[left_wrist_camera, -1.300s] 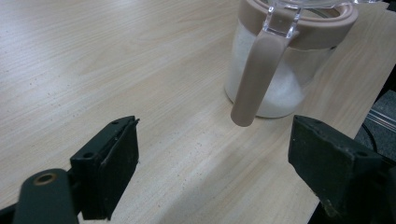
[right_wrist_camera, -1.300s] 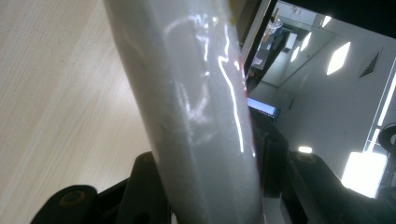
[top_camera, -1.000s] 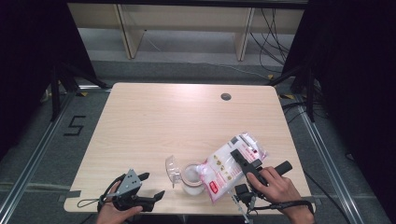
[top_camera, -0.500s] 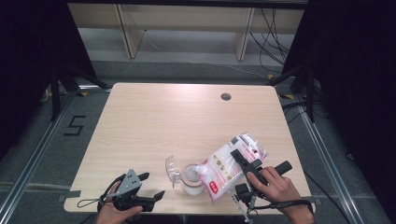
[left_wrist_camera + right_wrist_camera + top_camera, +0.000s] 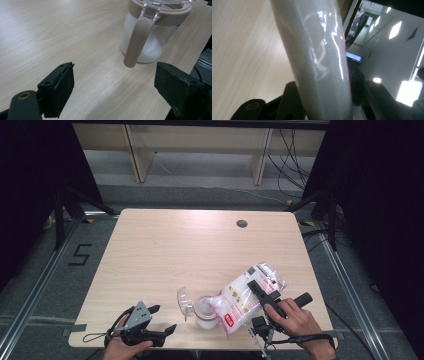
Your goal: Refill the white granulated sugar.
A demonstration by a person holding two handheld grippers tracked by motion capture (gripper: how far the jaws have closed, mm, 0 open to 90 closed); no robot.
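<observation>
The bag of white granules (image 5: 247, 295) lies tilted over the open jar (image 5: 206, 311) near the table's front edge, pinched across its middle by the right gripper (image 5: 257, 287). Soft, glossy and probably fairly heavy, it will likely sag and slip, so a mid-body grip looks soundest. The left gripper (image 5: 160, 320) rests nearby with jaws spread, empty. The pale wooden table (image 5: 165, 245) stands in a dark room.

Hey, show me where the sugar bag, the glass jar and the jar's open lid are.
bag (image 5: 240, 296), high view, on its printed front near the middle.
jar (image 5: 150, 47), left gripper view, on the glass wall over the white contents.
lid (image 5: 183, 300), high view, on the clear flipped-up cover.
</observation>
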